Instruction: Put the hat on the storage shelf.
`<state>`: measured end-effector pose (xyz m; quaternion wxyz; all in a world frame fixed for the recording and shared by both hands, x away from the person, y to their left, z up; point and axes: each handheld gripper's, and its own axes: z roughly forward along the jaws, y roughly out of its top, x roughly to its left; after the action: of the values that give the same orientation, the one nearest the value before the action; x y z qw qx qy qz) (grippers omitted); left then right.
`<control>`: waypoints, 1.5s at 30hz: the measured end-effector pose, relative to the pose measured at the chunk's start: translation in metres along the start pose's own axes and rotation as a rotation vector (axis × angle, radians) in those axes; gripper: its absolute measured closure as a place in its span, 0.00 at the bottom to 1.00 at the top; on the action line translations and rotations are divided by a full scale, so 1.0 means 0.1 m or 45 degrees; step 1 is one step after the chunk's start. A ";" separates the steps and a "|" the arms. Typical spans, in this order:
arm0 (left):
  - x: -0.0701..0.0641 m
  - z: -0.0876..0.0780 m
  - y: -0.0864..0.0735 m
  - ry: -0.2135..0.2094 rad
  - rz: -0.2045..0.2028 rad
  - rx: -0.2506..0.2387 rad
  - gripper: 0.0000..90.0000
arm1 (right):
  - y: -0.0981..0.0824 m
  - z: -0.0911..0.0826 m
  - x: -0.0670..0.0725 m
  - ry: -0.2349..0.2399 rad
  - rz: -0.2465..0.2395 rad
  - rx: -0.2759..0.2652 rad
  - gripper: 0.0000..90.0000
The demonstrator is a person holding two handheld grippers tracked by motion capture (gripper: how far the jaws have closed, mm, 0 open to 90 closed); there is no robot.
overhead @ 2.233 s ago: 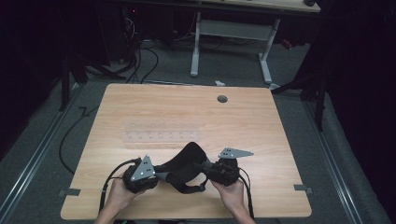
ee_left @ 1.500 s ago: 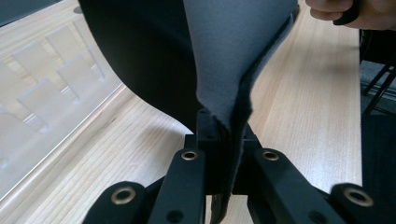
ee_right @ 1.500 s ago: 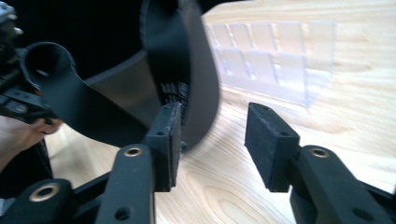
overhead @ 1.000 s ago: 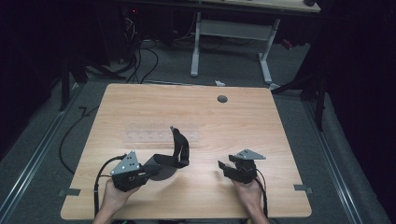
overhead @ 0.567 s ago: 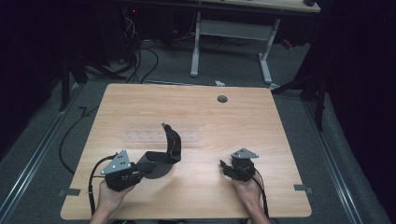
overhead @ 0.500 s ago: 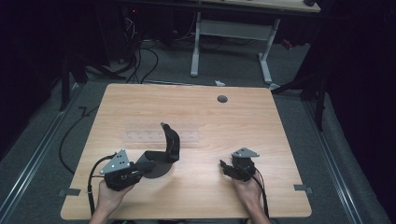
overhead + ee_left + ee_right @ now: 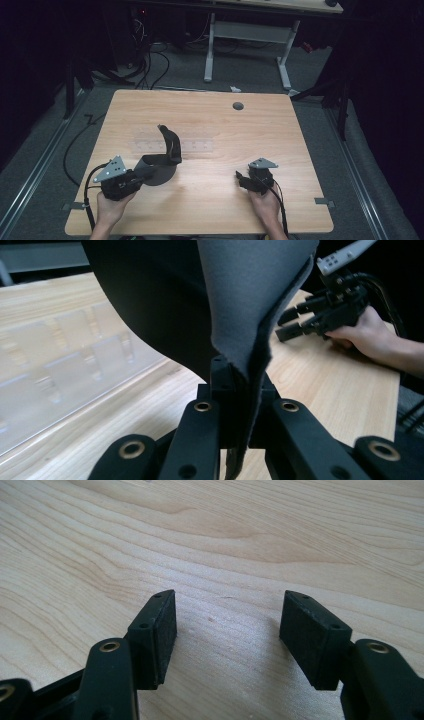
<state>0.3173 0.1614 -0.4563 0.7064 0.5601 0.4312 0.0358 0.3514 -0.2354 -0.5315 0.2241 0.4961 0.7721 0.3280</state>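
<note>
I have the left gripper (image 7: 131, 181) near the front left of the wooden table (image 7: 210, 210), and its jaws are clamped on the edge of a dark fabric piece (image 7: 159, 162). In the left gripper view the cloth (image 7: 235, 305) rises straight out of the pinch, grey on one face and black on the other, with a rough cut edge just above the jaw tips. From the high view the fabric spreads from the jaws into a rounded patch lying on the table, and a black strap-like part curls upward and away from me. I think it is a soft band or cap-like item, but the dim picture does not let me say which.

Just beyond the fabric lies a clear ruler-like strip (image 7: 172, 146), flat on the wood; it shows as a pale see-through band (image 7: 65, 375) in the left gripper view.

My right gripper (image 7: 240, 179) sits on the right side of the table, well apart from the fabric, with the hand (image 7: 263, 206) behind it. Its jaws stand wide apart with nothing between them; in the right gripper view the two black pads (image 7: 156, 636) frame bare wood grain and hover close to the surface. The same gripper (image 7: 297, 324) appears in the left gripper view, jaws parted, past the edge of the cloth.

A small dark round grommet (image 7: 238, 106) sits near the far edge.
</note>
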 end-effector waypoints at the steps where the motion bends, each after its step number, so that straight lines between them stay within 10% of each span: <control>1: 0.00 -0.01 0.01 0.005 -0.006 -0.009 0.96 | 0.00 0.00 0.00 0.000 0.000 0.000 0.45; 45: 0.16 -0.25 0.42 0.164 0.041 -0.241 0.96 | 0.00 0.00 0.00 0.001 -0.003 0.002 0.43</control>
<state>0.3294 0.2047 -0.4312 0.7263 0.4943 0.4614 0.1234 0.3513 -0.2354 -0.5316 0.2239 0.4954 0.7729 0.3273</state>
